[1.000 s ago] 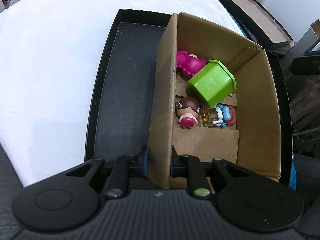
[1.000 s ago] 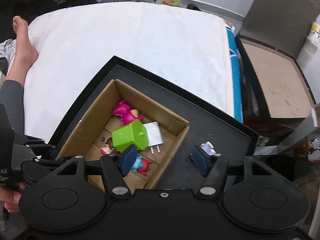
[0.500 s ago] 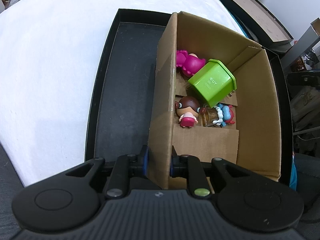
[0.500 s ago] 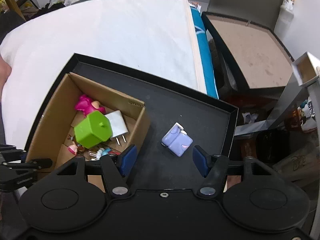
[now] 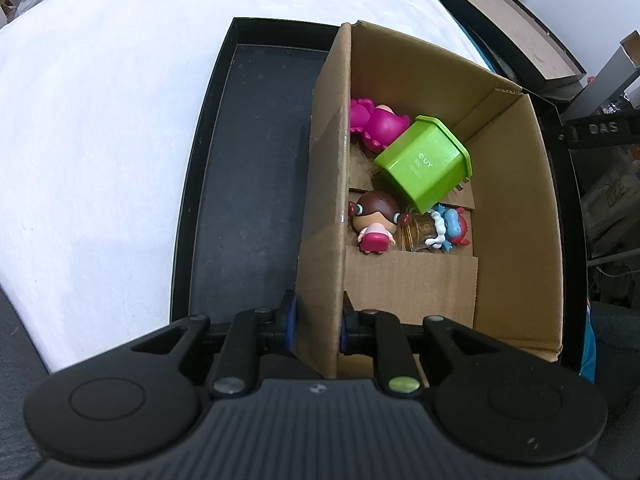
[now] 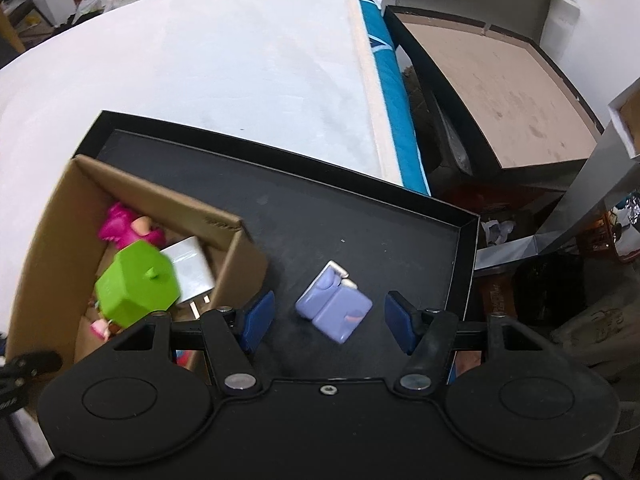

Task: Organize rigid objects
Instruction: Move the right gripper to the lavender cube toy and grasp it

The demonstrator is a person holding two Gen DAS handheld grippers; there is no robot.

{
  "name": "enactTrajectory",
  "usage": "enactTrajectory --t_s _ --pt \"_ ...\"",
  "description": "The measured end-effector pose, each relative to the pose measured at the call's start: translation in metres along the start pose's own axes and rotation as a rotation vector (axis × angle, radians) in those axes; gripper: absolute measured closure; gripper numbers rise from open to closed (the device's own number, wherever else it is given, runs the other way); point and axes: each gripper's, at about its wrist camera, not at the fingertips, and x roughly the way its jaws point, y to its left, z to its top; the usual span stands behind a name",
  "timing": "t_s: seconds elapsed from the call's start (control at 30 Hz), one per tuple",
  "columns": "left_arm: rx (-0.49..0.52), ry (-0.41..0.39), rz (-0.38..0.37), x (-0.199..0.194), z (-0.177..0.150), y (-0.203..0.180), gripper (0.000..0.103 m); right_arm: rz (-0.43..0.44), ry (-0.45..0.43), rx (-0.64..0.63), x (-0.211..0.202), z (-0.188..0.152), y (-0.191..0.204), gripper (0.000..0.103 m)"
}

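A cardboard box [image 5: 516, 216] stands in a black tray [image 5: 248, 176]. It holds a green plug block [image 5: 424, 164], a pink figurine [image 5: 376, 122], a brown-haired doll [image 5: 374, 220] and a blue-and-red figurine [image 5: 446, 228]. My left gripper [image 5: 318, 322] is shut on the box's left wall at its near corner. My right gripper [image 6: 328, 318] is open, its jaws wide on either side of a lavender sofa toy [image 6: 334, 308] lying on the tray floor [image 6: 320, 216] right of the box [image 6: 52, 216]. The green block [image 6: 136, 282] and a white charger [image 6: 188, 270] show there too.
The tray lies on a white bed [image 6: 224, 56]. A teal edge [image 6: 394, 92] runs along the bed's right side. Beyond it sits a large brown-topped black box [image 6: 496, 92]. Grey furniture [image 6: 592, 192] and clutter stand at the right.
My right gripper has swung right from over the box and now straddles the lavender sofa toy. My left gripper has kept its hold on the box wall.
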Motion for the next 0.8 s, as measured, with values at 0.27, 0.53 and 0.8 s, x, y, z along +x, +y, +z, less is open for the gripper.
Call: enactTrajectory --t_s 0.27,0.53,0.8 --pt "0.007 0.008 0.012 0.001 0.001 -0.002 0.085 0.018 0.018 0.079 0.031 0.0 -0.013 0.043" --pt "0.013 0.013 0.026 0.002 0.001 -0.004 0.086 0.016 0.069 0.099 0.049 -0.006 -0.021 0.048" --pt "0.013 0.021 0.046 0.007 0.001 -0.007 0.086 -0.015 0.121 0.051 0.054 -0.021 -0.025 0.058"
